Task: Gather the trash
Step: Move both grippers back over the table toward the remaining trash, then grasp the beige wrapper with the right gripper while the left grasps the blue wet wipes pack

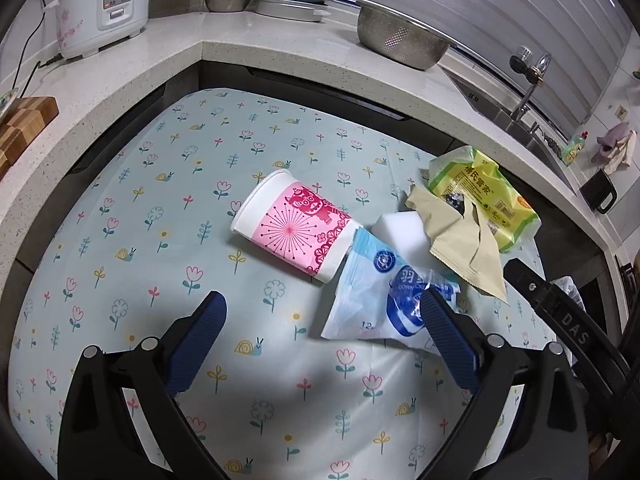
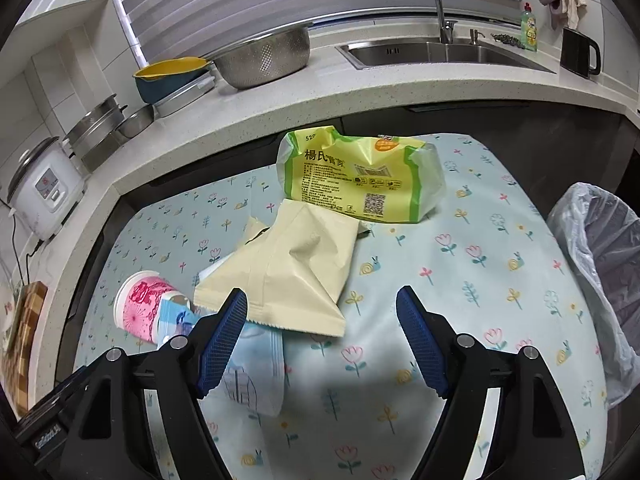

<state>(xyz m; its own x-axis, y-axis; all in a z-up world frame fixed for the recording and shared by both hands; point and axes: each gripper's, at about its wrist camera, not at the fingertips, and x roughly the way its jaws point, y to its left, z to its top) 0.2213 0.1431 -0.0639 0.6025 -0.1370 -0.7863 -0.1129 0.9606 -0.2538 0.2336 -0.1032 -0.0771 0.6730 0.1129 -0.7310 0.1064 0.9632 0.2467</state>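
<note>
Both grippers, left [image 1: 322,310] and right [image 2: 322,306], hover spread and empty above 1 toppled pink cup [image 1: 292,226] and 3 wrappers on the table [image 1: 160,200].

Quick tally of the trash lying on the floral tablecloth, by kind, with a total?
Paper cup: 1, pink and white, on its side
Plastic wrappers/bags: 3, blue-white wrapper, beige pouch, yellow-green bag
White foam block: 1
Total: 5
</note>
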